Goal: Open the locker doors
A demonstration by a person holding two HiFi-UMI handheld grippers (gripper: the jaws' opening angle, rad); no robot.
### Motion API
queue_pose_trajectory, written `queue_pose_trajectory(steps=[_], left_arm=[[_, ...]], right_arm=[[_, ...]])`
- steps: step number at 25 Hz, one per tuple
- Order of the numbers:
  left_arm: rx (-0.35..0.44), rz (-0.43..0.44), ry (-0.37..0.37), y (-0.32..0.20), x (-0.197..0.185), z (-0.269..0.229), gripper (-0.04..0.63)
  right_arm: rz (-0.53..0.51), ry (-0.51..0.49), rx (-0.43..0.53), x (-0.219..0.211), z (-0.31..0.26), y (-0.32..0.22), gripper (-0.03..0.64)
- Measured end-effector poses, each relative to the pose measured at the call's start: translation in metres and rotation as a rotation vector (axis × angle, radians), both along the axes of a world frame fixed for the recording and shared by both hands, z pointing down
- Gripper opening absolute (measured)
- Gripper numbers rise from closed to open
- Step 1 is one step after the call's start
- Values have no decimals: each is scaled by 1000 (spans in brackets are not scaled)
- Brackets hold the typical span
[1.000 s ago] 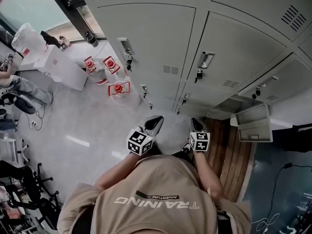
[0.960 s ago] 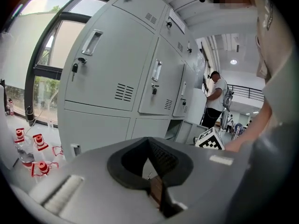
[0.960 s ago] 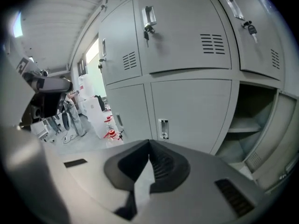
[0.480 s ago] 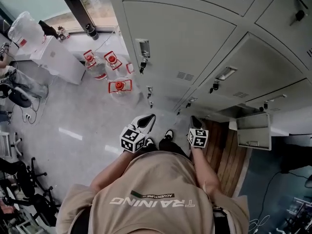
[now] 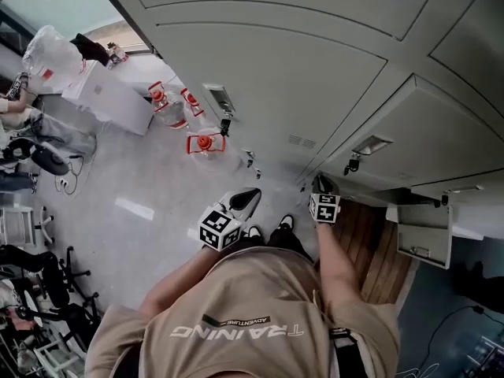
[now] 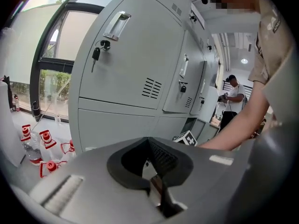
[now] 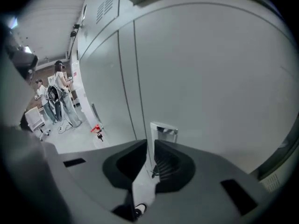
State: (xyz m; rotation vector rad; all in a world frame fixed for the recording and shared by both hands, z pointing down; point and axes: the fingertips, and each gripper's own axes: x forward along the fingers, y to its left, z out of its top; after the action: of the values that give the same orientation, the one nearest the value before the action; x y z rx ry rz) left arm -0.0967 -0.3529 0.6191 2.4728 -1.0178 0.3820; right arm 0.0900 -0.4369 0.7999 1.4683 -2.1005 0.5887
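Now our left tongs (image 5: 246, 198) and right tongs (image 5: 321, 184) are both pressed together, with nothing between them. Ahead of the left tongs stands a pale grey locker door (image 6: 131, 64), closed. It has a recessed chrome handle (image 6: 116, 26) near its top, a key (image 6: 95, 55) hanging from the lock below that, and vent slots (image 6: 151, 88) lower down. Just past the tips of the right tongs, a second grey door (image 7: 210, 78) shows its metal handle (image 7: 163, 130). Farther right of those tongs, one small door (image 5: 424, 235) hangs open.
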Motion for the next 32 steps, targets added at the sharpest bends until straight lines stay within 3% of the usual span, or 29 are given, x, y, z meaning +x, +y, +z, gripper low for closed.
queue_pose_trajectory(steps=[8, 12, 20, 27, 32], left_arm=[[-13, -5, -14, -2, 7, -1, 6], [-22, -16, -13, -1, 7, 2, 6], [-31, 6, -8, 2, 11, 5, 6], [-27, 92, 17, 22, 21, 5, 6], [-24, 207, 47, 45, 37, 6, 6]], right_arm=[[-7, 74, 26, 2, 8, -3, 44], [-8, 35, 31, -3, 10, -8, 104], [14, -26, 18, -9, 9, -9, 118], [28, -15, -27, -2, 8, 67, 118], [116, 5, -65, 31, 9, 147, 118]])
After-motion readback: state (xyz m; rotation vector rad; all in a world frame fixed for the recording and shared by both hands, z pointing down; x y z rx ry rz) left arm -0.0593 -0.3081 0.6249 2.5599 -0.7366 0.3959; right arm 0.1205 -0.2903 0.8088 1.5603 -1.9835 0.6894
